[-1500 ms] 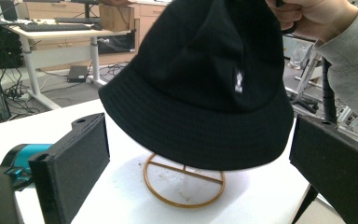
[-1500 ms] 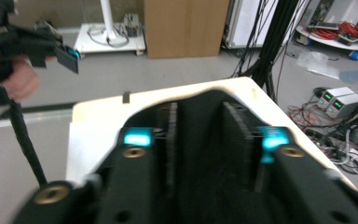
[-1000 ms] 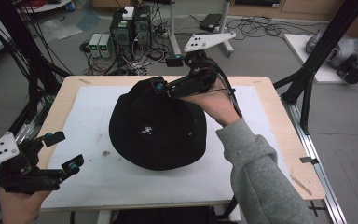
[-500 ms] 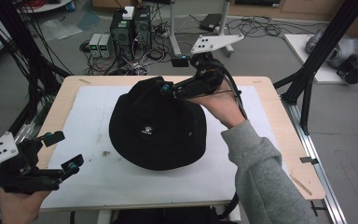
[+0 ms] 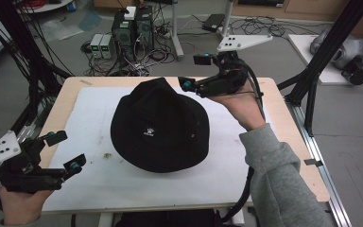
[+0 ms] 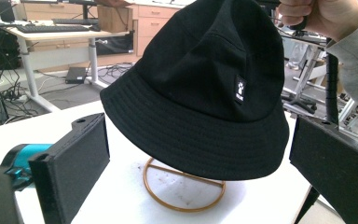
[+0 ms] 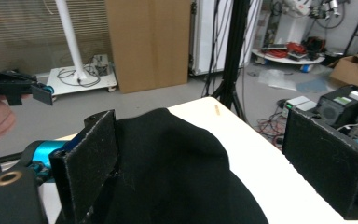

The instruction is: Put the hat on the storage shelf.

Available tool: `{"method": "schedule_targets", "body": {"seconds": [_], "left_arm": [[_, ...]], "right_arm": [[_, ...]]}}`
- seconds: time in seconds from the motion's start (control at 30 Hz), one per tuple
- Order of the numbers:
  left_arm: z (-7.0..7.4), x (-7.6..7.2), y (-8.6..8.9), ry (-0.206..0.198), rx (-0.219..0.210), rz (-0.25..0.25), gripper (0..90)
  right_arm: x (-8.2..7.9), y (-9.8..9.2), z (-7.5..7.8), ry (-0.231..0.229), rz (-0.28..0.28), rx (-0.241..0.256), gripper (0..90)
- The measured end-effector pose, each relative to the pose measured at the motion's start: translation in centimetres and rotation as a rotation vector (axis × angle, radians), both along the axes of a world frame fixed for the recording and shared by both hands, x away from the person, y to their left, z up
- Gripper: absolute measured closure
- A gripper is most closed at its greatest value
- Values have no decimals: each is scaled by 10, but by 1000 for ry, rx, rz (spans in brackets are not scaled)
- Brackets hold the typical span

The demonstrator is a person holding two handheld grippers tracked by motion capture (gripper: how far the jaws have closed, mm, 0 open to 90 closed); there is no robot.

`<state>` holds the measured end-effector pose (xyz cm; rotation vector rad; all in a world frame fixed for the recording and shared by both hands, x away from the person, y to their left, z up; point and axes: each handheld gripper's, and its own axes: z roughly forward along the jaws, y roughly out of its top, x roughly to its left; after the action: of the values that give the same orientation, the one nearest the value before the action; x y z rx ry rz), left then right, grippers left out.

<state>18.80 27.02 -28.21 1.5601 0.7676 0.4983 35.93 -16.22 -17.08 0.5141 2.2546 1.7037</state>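
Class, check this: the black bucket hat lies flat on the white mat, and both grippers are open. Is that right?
Not quite. The left gripper view shows the hat raised on a gold wire stand, not flat. Both the left gripper and right gripper are open.

A black bucket hat (image 5: 159, 127) with a small white logo tag on its crown is seen mid-worktop, slightly toward the far side. It is propped crown-up, brim lifted, on a thin gold wire stand (image 6: 182, 189).
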Motion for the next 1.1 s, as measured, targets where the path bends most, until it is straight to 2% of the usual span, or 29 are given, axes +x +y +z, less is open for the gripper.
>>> {"method": "schedule_targets", "body": {"seconds": [0.37,0.5,0.87,1.1], "left_arm": [[-1,1,-1,3,5,2,51],[0,1,-1,1,5,2,51],[0,2,-1,-2,7,4,51],[0,3,-1,1,6,5,51]], "right_arm": [[-2,-29,-12,12,-53,16,102],[-5,-39,-15,-1,-73,13,102],[-15,-68,-31,-1,-118,42,102],[-21,-89,-41,-4,-165,52,102]]}}
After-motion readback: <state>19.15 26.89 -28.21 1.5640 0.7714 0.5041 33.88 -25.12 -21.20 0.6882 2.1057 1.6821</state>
